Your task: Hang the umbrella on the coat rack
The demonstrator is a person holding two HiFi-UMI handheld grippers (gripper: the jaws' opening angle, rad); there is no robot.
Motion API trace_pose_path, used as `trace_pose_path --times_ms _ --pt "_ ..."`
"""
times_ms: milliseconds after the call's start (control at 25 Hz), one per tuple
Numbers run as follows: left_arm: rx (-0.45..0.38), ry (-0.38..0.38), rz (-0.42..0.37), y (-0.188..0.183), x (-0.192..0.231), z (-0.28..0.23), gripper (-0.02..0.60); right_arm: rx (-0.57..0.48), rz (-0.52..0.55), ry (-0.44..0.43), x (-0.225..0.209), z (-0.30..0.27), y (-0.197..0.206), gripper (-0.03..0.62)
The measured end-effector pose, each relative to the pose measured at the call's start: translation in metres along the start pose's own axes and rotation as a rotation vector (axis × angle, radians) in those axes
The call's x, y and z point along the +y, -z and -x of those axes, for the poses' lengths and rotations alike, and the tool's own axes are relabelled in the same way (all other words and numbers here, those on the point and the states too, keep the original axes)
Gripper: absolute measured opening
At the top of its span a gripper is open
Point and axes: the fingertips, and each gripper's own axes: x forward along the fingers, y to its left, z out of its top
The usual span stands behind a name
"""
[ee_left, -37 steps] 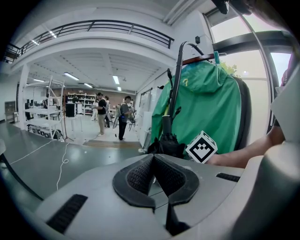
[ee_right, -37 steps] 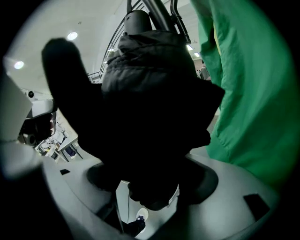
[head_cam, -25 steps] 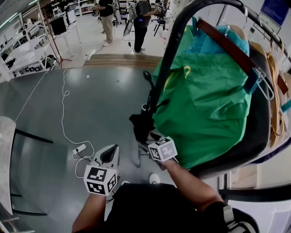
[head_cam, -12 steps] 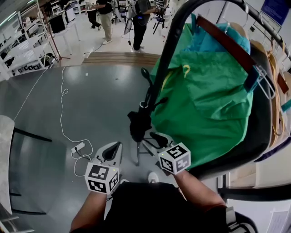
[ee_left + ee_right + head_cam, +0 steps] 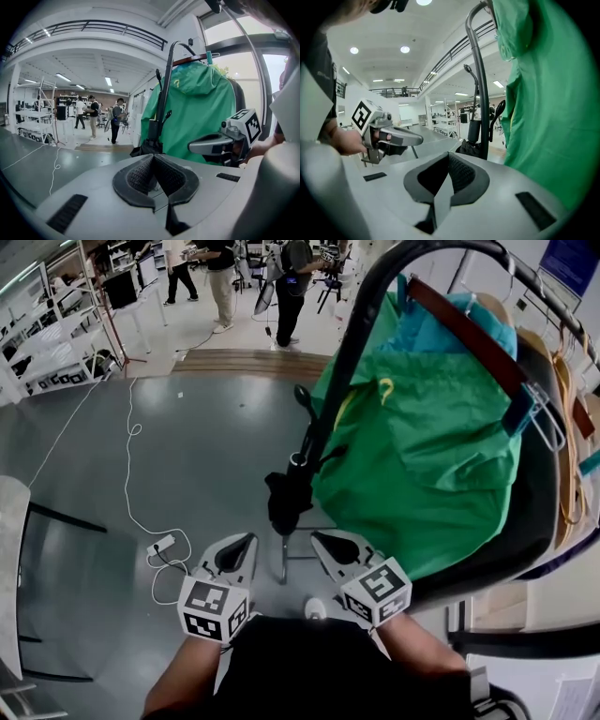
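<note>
A black folded umbrella (image 5: 286, 495) hangs upright along the coat rack's black curved post (image 5: 361, 329), its hooked handle (image 5: 304, 397) on top. Neither gripper touches it. In the head view my left gripper (image 5: 246, 542) and right gripper (image 5: 321, 540) are side by side just below it, both shut and empty. The left gripper view shows my left gripper (image 5: 153, 158) with its jaws together, the umbrella (image 5: 152, 133) ahead. The right gripper view shows my right gripper (image 5: 447, 158) likewise closed, the umbrella (image 5: 474, 133) beyond it against the post (image 5: 480, 89).
A green jacket (image 5: 422, 456) and wooden hangers (image 5: 567, 418) fill the rack at right. A white cable and power strip (image 5: 161, 547) lie on the grey floor at left. A table edge (image 5: 9, 549) stands far left. People stand far back (image 5: 289, 282).
My right gripper has drawn back from the umbrella toward the person and its jaws have shut empty. The umbrella stays hanging on the rack. The left gripper has hardly moved.
</note>
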Motion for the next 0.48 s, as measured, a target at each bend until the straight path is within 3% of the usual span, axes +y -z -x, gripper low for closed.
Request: trace_pose_path --times_ms 480 --pt "-0.011 0.005 -0.014 -0.006 -0.001 0.001 0.015 0.027 -0.036 0.021 -0.002 0.012 0.016 0.011"
